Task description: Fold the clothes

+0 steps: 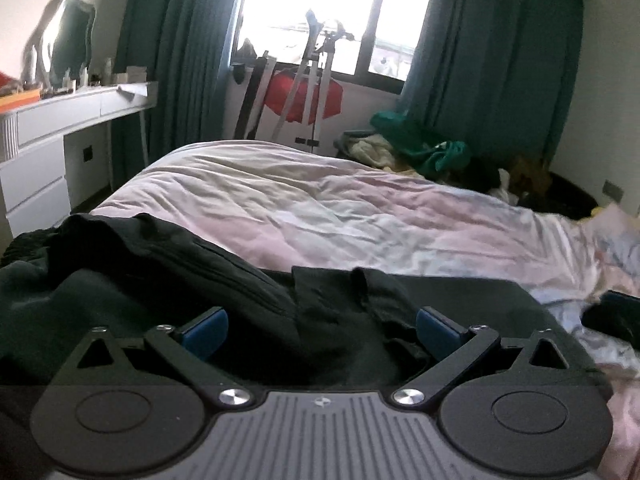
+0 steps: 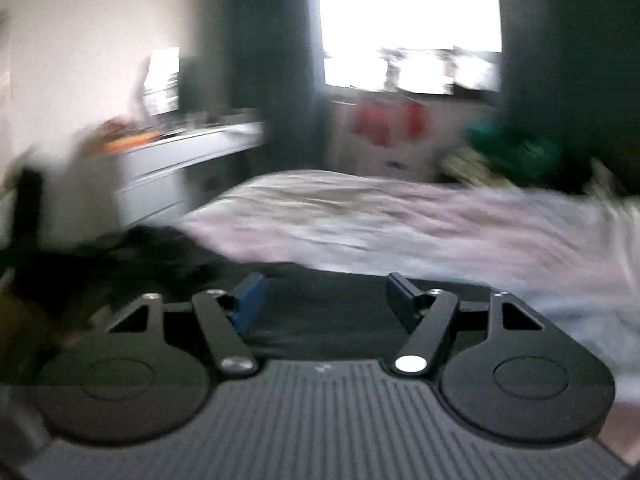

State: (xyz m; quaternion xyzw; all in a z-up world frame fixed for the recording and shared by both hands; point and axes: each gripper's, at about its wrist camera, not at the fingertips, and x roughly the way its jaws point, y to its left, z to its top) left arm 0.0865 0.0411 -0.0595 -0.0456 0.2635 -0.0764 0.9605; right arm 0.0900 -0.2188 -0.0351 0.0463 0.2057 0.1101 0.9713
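From my end both the left hand-held gripper (image 1: 320,330) and right hand-held gripper (image 2: 323,300) sit spread wide over the dark clothes (image 1: 240,280) lying on the near edge of the bed (image 1: 320,200), with its rumpled pink-white cover, white bench (image 1: 60,120) left, green curtains (image 1: 500,60) framing a bright window (image 1: 320,12).

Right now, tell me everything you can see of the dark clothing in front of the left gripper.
The dark clothing is a rumpled heap of black and charcoal fabric, soft and matte, lying unfolded on the near edge of the pink bedcover. A long stitched seam or zipper line runs diagonally across a raised black fold. A flatter panel spreads to the right. The left gripper sits open directly over it, blue pads either side of a crease, not clamped on it.
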